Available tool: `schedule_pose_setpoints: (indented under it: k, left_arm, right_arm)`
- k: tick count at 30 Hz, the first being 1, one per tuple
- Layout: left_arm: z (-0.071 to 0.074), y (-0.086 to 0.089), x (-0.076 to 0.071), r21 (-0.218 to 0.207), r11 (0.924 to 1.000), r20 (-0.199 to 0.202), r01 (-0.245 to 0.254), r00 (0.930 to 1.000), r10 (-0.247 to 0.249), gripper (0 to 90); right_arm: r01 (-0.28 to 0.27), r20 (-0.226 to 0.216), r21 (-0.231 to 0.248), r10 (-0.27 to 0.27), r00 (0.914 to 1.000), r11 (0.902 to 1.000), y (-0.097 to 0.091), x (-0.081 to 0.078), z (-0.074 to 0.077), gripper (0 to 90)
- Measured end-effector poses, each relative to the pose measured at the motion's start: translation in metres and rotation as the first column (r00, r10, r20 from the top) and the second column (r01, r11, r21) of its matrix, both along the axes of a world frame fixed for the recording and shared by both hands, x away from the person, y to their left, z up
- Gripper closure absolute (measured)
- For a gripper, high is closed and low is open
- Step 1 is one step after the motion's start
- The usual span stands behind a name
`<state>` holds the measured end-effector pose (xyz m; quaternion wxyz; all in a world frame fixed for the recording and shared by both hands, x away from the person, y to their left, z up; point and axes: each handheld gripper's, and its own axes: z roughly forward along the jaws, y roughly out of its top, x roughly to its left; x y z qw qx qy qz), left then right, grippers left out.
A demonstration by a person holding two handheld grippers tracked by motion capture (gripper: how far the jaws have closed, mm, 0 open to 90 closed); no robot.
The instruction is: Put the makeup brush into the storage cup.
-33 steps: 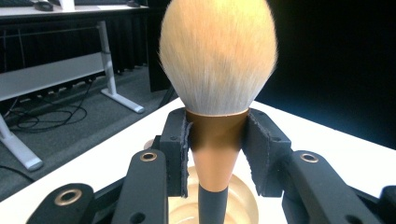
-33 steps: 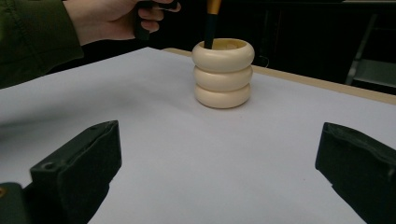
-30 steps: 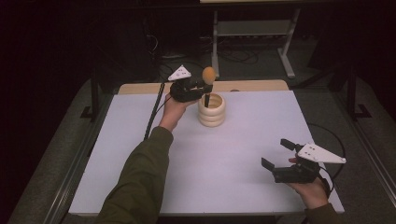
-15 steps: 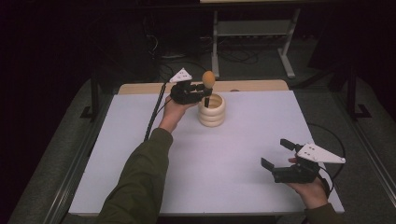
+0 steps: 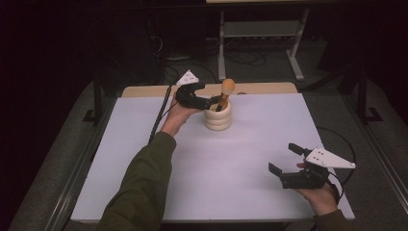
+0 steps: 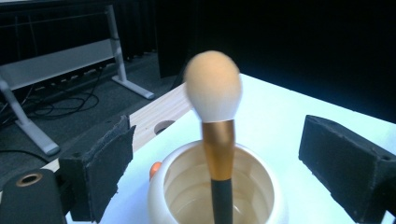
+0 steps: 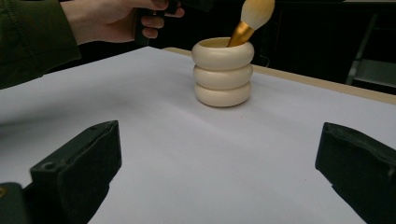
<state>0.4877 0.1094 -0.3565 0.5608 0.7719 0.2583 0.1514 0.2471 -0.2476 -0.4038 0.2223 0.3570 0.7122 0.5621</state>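
Cream ribbed pot, three stacked rings in form, standing upright toward the far middle of the white counter. Makeup brush resting inside the pot, black handle down, gold ferrule and pale peach bristle head rising above the rim and leaning slightly to one side.

Left gripper hovering at the pot's left side, level with the rim, held in the left hand with olive sleeve reaching in from below. Jaws standing apart, one on each side of the brush in the left gripper view, touching neither brush nor pot. Grey three-cornered plate sitting on top, cable trailing back along the counter's left part.

Right gripper resting low at the near right of the counter, well apart from the pot, held in the right hand. Jaws spread wide, gripping nothing, bare counter lying between them in the right gripper view, pot and brush showing beyond.

Wooden edge showing along the counter's far side. Metal stand and loose cables lying on the dark floor behind.
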Motion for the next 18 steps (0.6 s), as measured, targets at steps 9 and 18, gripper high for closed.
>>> schedule_pose_setpoints:
  k: [9, 18]
  left_arm:
    - [0.0011, 0.0019, -0.0014, 0.016, 0.9998, -0.027, 0.013, 0.9996, -0.012, 1.2]
    - [0.0049, 0.0061, -0.0043, 0.028, 0.9996, -0.05, 0.0, 0.9987, 0.001, 1.3]
  right_arm:
    - [0.002, 0.001, 0.001, -0.002, 1.0, 1.0, -0.0002, 0.0004, -0.0005, 0.0]
    - [0.002, -0.002, -0.002, -0.002, 1.0, 1.0, -0.0002, 0.0012, -0.0016, 0.0]
